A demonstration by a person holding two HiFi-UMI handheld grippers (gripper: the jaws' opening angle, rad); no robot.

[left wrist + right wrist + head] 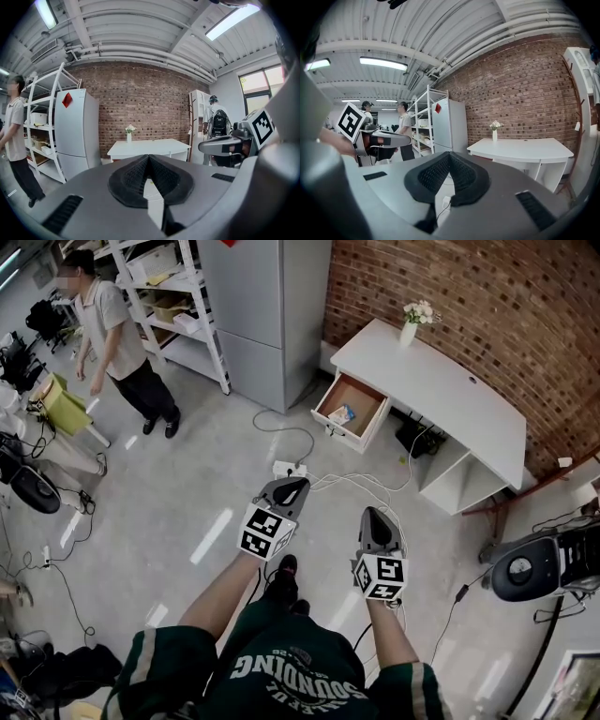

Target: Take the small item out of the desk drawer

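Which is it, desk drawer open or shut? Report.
Open: the drawer is pulled out from the white desk, its inside showing a small item.

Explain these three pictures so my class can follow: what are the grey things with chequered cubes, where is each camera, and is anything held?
There is no robot: a person wears a camera on the head and holds a two-jaw gripper in each hand. The head view looks steeply down on the left gripper and the right gripper; the marker cubes are part of them. The other two pictures come from a camera on each gripper, looking along its jaws. Both pairs of jaws are together and hold nothing. Ahead stands a white desk against a brick wall, a vase of flowers on it. Its drawer is pulled open, with a small item inside, well away from both grippers.
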